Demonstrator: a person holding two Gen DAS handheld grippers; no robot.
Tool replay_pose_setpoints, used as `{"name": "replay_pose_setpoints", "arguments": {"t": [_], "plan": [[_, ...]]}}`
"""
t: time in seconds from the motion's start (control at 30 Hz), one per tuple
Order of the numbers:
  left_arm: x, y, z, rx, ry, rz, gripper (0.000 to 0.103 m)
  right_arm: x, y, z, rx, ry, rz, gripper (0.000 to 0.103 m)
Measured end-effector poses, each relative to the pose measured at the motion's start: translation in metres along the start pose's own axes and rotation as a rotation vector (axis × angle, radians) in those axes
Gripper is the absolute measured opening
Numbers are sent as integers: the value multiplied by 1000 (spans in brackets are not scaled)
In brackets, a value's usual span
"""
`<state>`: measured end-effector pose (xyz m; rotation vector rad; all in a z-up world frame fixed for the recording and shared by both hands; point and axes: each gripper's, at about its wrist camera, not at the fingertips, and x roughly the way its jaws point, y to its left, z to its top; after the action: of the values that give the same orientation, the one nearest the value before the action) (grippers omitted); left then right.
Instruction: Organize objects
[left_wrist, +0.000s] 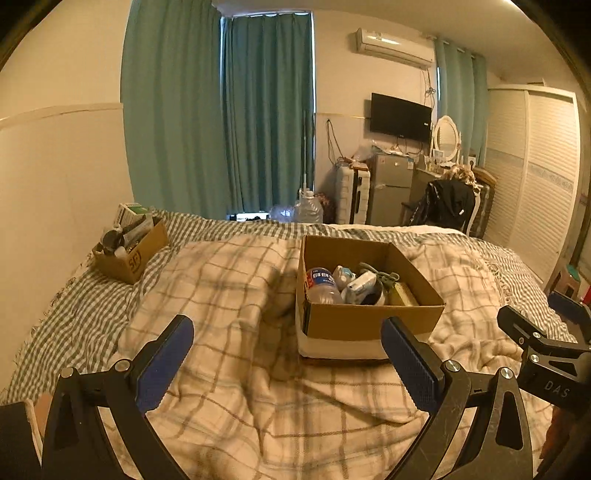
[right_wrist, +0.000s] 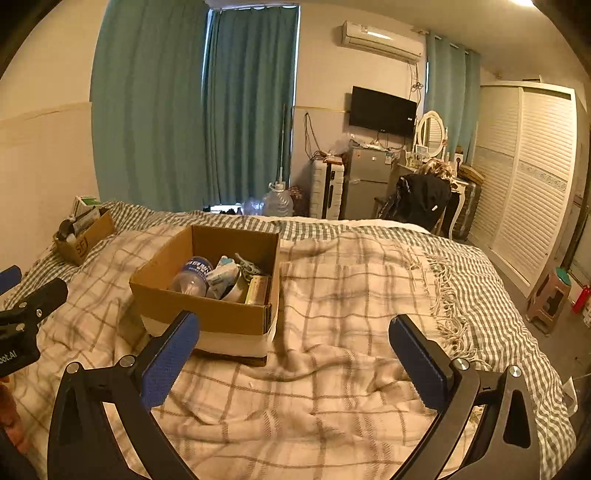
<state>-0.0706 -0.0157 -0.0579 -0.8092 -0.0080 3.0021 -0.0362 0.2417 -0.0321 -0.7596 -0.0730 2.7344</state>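
Note:
An open cardboard box (left_wrist: 347, 322) sits on the plaid blanket in the middle of the bed; it also shows in the right wrist view (right_wrist: 207, 314). Inside lie a plastic water bottle (left_wrist: 322, 286) (right_wrist: 192, 278), white items and a yellowish box. A smaller cardboard box (left_wrist: 133, 254) (right_wrist: 83, 242) full of items stands at the bed's far left by the wall. My left gripper (left_wrist: 288, 365) is open and empty, just short of the big box. My right gripper (right_wrist: 293, 363) is open and empty over the blanket, right of the box.
The bed (right_wrist: 498, 295) has a checked sheet and a fringed plaid blanket (right_wrist: 332, 369). Beyond it are teal curtains, a water jug (right_wrist: 277, 202), a small fridge (right_wrist: 364, 181), a chair with a black jacket (right_wrist: 421, 199), a wardrobe and a stool (right_wrist: 550, 299).

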Motion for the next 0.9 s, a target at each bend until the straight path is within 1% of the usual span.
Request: {"name": "replay_pose_setpoints", "arguments": {"t": [0.17,0.3,0.9], "plan": [[-3,-7,0,34,-10,-2,103,-2,2,1,-4,6,-3,103],[-3,-7,0,26,-2,-15,103,-6,1,3,3,4,-2,103],[-4,-10,-2,40,5,-15,103,-11,2,3,2,5,4,103]]}}
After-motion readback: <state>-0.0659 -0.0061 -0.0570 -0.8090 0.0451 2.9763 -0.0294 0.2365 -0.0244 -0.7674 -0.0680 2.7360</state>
